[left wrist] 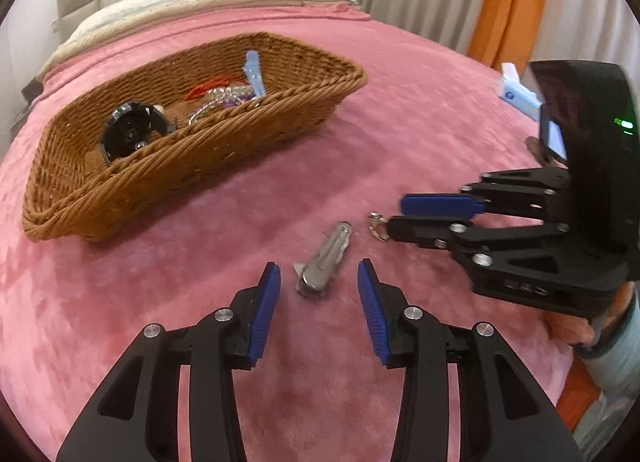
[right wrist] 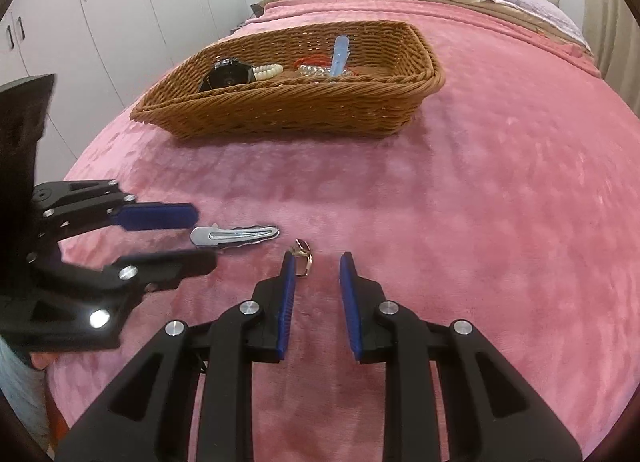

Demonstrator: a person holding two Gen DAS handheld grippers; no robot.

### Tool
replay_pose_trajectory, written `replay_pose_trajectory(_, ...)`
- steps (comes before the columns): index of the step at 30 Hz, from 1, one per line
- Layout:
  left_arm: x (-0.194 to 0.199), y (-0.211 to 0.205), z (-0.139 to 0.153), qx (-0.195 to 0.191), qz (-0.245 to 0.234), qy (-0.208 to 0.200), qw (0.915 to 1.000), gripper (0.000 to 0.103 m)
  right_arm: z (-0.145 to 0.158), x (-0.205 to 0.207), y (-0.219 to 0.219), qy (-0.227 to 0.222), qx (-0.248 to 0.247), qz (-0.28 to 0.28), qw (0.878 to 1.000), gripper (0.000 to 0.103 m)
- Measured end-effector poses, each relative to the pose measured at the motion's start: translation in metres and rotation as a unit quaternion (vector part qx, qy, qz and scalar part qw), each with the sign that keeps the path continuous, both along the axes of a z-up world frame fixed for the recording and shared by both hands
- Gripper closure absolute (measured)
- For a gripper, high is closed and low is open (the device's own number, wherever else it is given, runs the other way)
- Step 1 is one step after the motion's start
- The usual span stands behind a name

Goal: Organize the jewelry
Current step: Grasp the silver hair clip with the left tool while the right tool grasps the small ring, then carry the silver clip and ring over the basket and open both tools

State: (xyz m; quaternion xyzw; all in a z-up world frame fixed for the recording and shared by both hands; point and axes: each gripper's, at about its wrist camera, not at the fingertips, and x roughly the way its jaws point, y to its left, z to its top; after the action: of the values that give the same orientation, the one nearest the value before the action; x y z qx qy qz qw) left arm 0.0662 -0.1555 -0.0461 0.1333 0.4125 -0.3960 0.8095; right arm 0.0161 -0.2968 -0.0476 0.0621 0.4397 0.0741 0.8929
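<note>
Pink bedspread [left wrist: 400, 110], wicker basket [left wrist: 192, 166], silver hair clip [left wrist: 326, 258], gold ring [right wrist: 303, 258]

Basket [left wrist: 192, 182] near wall hides part of watch [left wrist: 130, 134] and beads [left wrist: 224, 96]. Small gold piece [right wrist: 303, 258]: too small to ID, partly behind right gripper [right wrist: 318, 262] finger. Left gripper [right wrist: 202, 238] blurred, body cut by frame edge.

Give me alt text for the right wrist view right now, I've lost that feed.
The right tongs stand open over a pink blanket, a small gold ring against the left pad. To their left, the left tongs straddle a silver hair clip. Behind them, a wicker basket holds a watch, beads and a blue clip.
</note>
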Motion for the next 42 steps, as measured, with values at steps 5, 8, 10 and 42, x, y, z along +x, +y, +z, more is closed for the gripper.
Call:
replay_pose_trajectory(5,-0.002,-0.012,-0.007,0.029,0.008,-0.023,0.9993,0.075,0.000,-0.002,0.000,0.000,0.004,0.010,1.000,0.082)
replay_pose_trajectory(8,-0.004,-0.008,-0.005,0.030,0.025,-0.034,0.9987,0.081,-0.001,-0.003,0.007,-0.002,-0.008,0.017,1.000,0.076)
replay_pose_trajectory(10,-0.003,0.001,-0.003,0.024,0.051,-0.030,0.9979,0.081,-0.001,-0.003,0.012,-0.005,-0.017,0.019,1.000,0.072)
replay_pose_trajectory(42,-0.024,0.044,0.040,-0.064,0.130,-0.085,0.9858,0.081,0.025,0.002,0.035,-0.051,-0.028,0.029,0.998,0.090)
